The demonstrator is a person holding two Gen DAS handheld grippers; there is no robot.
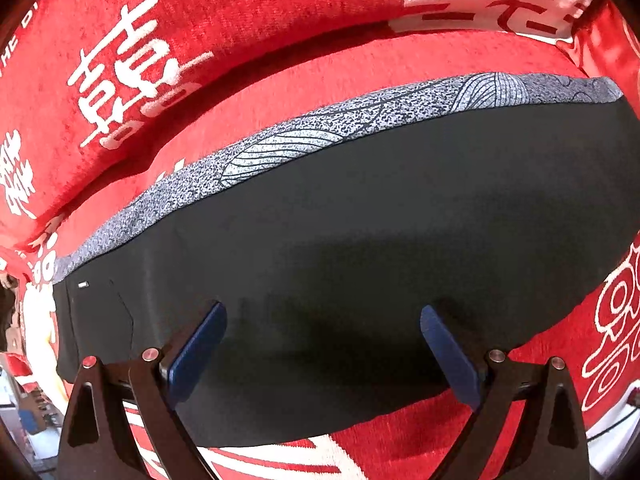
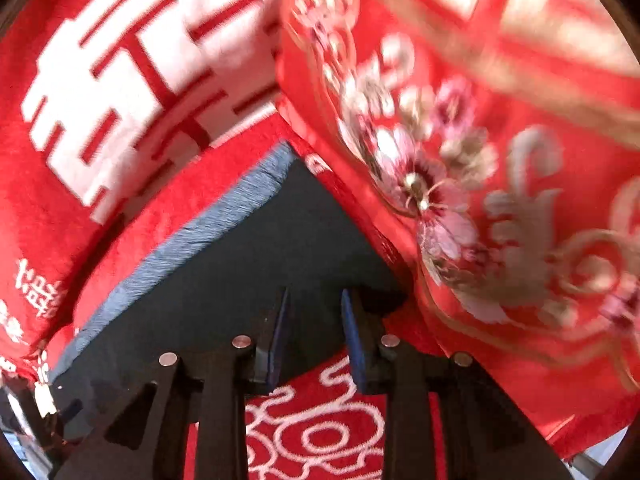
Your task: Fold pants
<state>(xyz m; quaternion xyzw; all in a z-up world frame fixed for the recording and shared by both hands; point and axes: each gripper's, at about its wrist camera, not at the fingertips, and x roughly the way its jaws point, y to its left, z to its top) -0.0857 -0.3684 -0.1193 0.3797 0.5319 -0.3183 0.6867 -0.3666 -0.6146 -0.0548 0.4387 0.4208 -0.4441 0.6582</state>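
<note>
Underneath everything spreads a red sofa cover (image 1: 304, 68) with white characters, and a red embroidered cushion (image 2: 500, 208) with pink flowers fills the right side of the right wrist view, blurred. On the seat lie the dark pants (image 1: 360, 240), flat and laid lengthwise, with a grey patterned band (image 1: 280, 148) running along their far edge. A small pale tag (image 1: 83, 284) sits near their left end. The left gripper (image 1: 323, 354) hangs over the near edge of the pants with its blue pads (image 1: 198, 350) spread wide, gripping nothing. The right gripper (image 2: 314, 340) is at a corner of the pants, its pads parted by a narrow gap with no cloth between them.
</note>
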